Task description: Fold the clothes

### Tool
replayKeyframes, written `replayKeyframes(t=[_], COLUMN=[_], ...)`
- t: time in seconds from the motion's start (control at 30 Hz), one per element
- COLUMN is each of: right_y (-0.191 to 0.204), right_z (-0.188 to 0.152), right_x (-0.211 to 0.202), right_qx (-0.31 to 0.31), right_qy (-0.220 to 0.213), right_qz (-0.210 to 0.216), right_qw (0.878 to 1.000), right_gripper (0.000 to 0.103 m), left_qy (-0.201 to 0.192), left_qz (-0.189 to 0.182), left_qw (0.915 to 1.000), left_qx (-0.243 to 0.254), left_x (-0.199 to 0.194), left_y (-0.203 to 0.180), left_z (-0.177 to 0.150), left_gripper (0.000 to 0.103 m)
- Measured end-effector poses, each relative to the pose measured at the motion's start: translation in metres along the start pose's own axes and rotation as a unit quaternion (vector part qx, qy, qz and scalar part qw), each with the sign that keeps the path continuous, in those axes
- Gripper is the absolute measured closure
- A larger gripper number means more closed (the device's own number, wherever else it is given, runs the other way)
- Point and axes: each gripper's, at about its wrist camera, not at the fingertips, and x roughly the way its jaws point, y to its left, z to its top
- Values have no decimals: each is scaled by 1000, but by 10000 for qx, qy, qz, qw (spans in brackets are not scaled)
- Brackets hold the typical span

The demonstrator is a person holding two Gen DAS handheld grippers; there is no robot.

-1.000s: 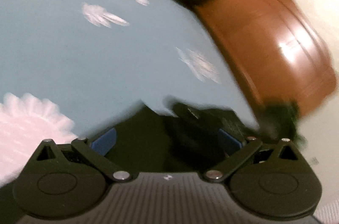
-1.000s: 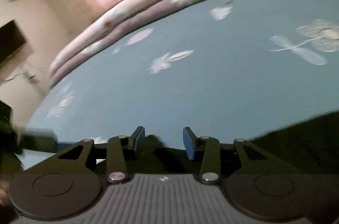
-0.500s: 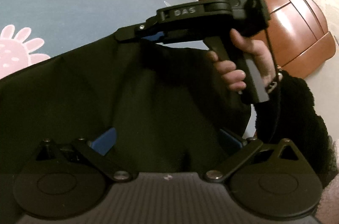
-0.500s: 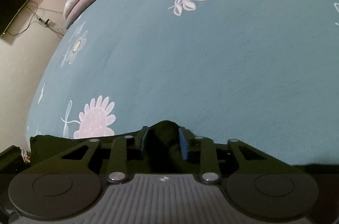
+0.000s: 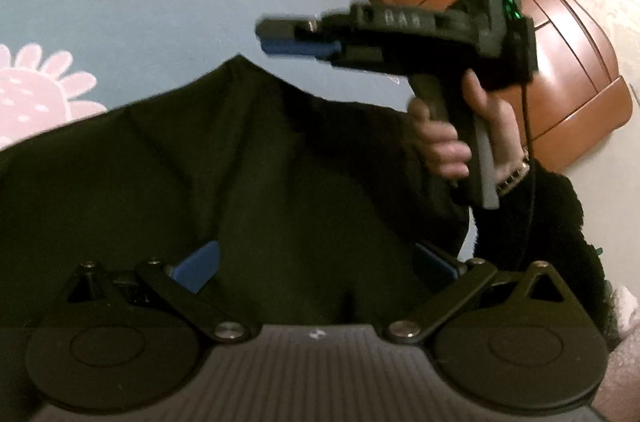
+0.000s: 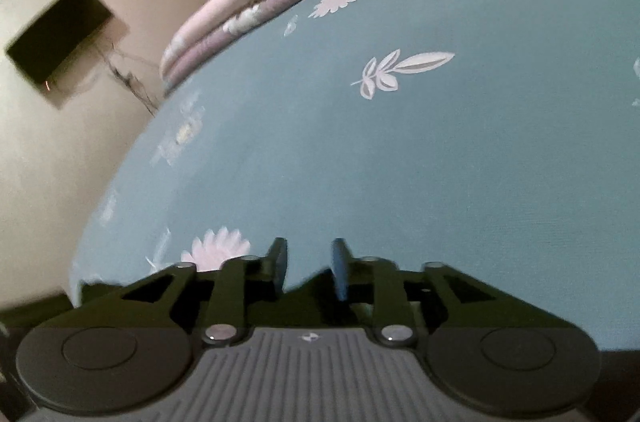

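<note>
Dark garment (image 5: pixel 280 182) spread on the bed (image 5: pixel 160 14), right tool (image 5: pixel 288 40) just beyond its far edge.

From the left tool (image 5: pixel 316 262), wide apart with cloth between its fingers but not seen clamped, the garment runs toward 12 o'clock. The right tool, at 1 o'clock, has just been opened; nothing is held, and the edge lies at 6 o'clock below it. The cloth looks plain, limp, creased.

The right gripper (image 6: pixel 308 270) has just been opening, releasing the black garment (image 5: pixel 260 182); its jaws now stand clear above the cloth's peak at 12 o'clock.
</note>
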Motion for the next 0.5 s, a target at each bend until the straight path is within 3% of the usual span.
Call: replayKeyframes(t=[0.1,0.2,0.3,0.37,0.5], right_y=[11,19,25,25,33], right_z=[-11,-25,-33,-34,-32], right_x=[-5,9,37,41,34], right_qx=[-88,-46,-296,-327,-355], right_qy=[-18,230,489,217,-94], right_qz=[134,364,-228,-339,-554], right_qw=[9999,9991,9981,9987,9978], right_gripper=[72,72,73,77,69], left_qy=[-240,-425,-573,-576,-700], left_qz=[125,520,1000,1297,829], left_qw=[9996,9977,9927,9883,9884], left_qx=[87,-119,-366,-553,-1062], left_x=[-18,-41,-59,-62,-98], left_y=[-1,18,41,57,82], left_z=[0,6,6,5,-10], left_gripper=[1,1,1,1,1])
